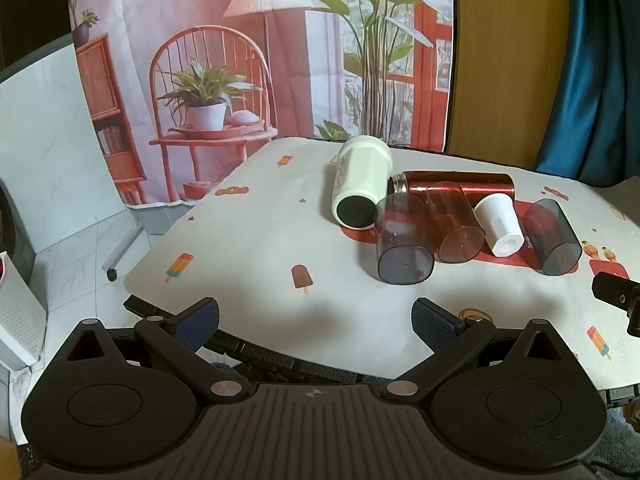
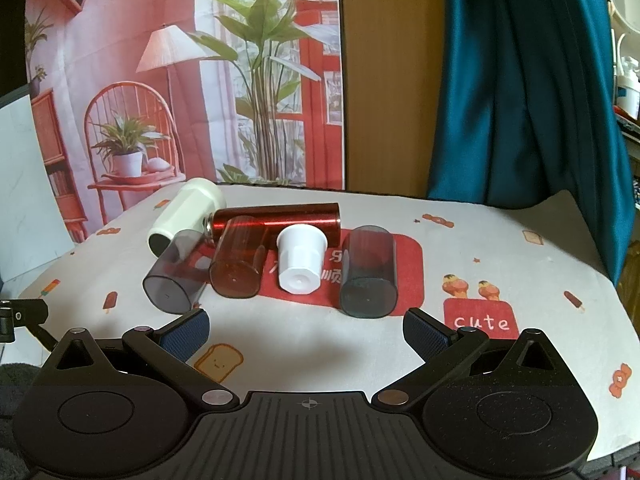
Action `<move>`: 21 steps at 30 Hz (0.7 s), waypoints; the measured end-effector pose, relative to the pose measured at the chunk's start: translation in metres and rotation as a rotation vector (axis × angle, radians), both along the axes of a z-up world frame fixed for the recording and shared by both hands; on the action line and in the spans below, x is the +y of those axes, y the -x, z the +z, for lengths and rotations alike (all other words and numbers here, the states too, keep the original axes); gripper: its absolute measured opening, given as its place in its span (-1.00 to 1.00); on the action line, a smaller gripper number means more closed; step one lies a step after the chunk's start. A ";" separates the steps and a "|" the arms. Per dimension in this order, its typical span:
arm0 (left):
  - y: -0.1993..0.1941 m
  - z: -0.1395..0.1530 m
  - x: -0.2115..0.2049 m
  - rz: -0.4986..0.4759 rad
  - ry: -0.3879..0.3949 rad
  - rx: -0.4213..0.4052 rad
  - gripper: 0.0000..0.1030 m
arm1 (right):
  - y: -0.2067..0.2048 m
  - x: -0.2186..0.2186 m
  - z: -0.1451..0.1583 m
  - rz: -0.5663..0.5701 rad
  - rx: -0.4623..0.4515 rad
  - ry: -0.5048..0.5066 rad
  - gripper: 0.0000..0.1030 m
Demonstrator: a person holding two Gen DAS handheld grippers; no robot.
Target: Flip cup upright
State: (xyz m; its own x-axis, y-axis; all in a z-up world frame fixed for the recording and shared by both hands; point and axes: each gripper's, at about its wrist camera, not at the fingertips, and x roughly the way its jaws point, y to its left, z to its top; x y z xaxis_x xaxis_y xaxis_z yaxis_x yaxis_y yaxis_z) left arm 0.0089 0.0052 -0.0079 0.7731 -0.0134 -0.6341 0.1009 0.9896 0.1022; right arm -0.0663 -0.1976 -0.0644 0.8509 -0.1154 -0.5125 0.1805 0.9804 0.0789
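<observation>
Both grippers hover off the near edge of the table point(image 2: 540, 360), and nothing is in hand. The left gripper point(image 1: 315, 322) has its jaws spread wide with only tablecloth between them; the right gripper point(image 2: 306, 330) is spread just as wide and equally empty.

Out in the middle of the table, toward the far edge, six vessels lie on their sides in a cluster: a cream tumbler point(image 2: 186, 216), a red metal bottle point(image 2: 280, 222) behind the rest, a grey cup point(image 2: 176, 276), an amber cup point(image 2: 236, 264), a small white cup point(image 2: 300, 260) and a teal cup point(image 2: 370, 274), its base turned toward the right gripper.

So this looks like the approach, before any grasp. Which cup goes first can't be told; the teal one sits nearest the right gripper, the grey one nearest the left. The next move calls for closing in across a cup's round wall, pinching it, then swinging the mouth up and setting the base down clear of its neighbours, which crowd close and would roll easily.
</observation>
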 end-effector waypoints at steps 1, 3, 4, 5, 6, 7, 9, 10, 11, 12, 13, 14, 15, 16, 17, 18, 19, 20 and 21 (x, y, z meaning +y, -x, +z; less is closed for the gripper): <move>0.000 0.000 0.000 0.000 0.000 0.000 1.00 | 0.000 0.000 0.000 0.000 0.000 0.000 1.00; 0.000 0.000 0.000 0.000 0.000 0.000 1.00 | 0.000 0.000 0.000 0.000 0.001 0.000 1.00; 0.000 0.000 0.000 0.000 0.000 0.000 1.00 | 0.000 0.000 0.000 0.000 0.000 -0.001 1.00; 0.000 0.000 0.000 0.000 0.000 0.000 1.00 | 0.000 0.000 0.000 0.000 0.000 -0.001 1.00; 0.000 0.000 0.000 0.000 0.000 0.000 1.00 | 0.000 0.000 0.000 0.000 0.000 0.000 1.00; 0.000 0.000 0.000 0.000 0.000 0.000 1.00 | 0.000 0.000 0.000 0.000 0.000 -0.001 1.00; 0.000 0.000 0.001 0.000 0.000 0.000 1.00 | 0.000 0.000 0.000 0.000 0.001 -0.001 1.00; 0.000 -0.001 0.001 0.000 0.000 0.001 1.00 | 0.000 0.000 0.000 0.000 0.001 -0.001 1.00; 0.000 -0.001 0.001 0.000 0.000 0.002 1.00 | 0.000 0.000 0.000 0.000 0.001 -0.001 1.00; 0.000 -0.001 0.001 0.000 0.000 0.002 1.00 | 0.000 0.000 0.000 0.000 0.001 -0.001 0.99; 0.000 -0.002 0.001 0.000 0.000 0.003 1.00 | 0.000 0.000 0.000 0.000 0.001 -0.001 1.00; 0.000 -0.002 0.001 0.000 0.000 0.004 1.00 | 0.000 0.000 0.000 0.000 0.001 -0.001 1.00; 0.000 -0.002 0.001 0.000 0.000 0.005 1.00 | 0.000 0.000 0.000 0.000 0.001 -0.001 1.00; 0.000 -0.002 0.001 0.001 0.001 0.006 1.00 | 0.000 0.000 0.000 0.000 0.001 -0.002 0.99; 0.000 -0.002 0.001 0.001 0.001 0.007 1.00 | 0.000 0.000 0.000 0.000 0.001 -0.002 1.00; 0.000 -0.002 0.001 0.001 0.001 0.009 1.00 | 0.000 0.000 0.000 0.000 0.002 -0.002 1.00; -0.001 -0.002 0.002 0.001 0.001 0.010 1.00 | 0.000 -0.001 0.000 0.000 0.001 -0.002 1.00; -0.001 -0.002 0.002 0.001 0.001 0.010 1.00 | 0.000 -0.001 0.000 0.000 0.002 -0.002 1.00; -0.001 -0.002 0.002 0.002 0.001 0.011 1.00 | 0.000 0.000 0.000 0.000 0.001 -0.002 1.00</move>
State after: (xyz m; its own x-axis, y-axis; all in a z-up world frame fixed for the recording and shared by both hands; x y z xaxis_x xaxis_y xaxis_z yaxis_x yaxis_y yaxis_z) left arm 0.0095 0.0068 -0.0098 0.7661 -0.0125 -0.6425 0.1005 0.9899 0.1005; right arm -0.0662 -0.1980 -0.0643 0.8502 -0.1141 -0.5140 0.1805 0.9802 0.0810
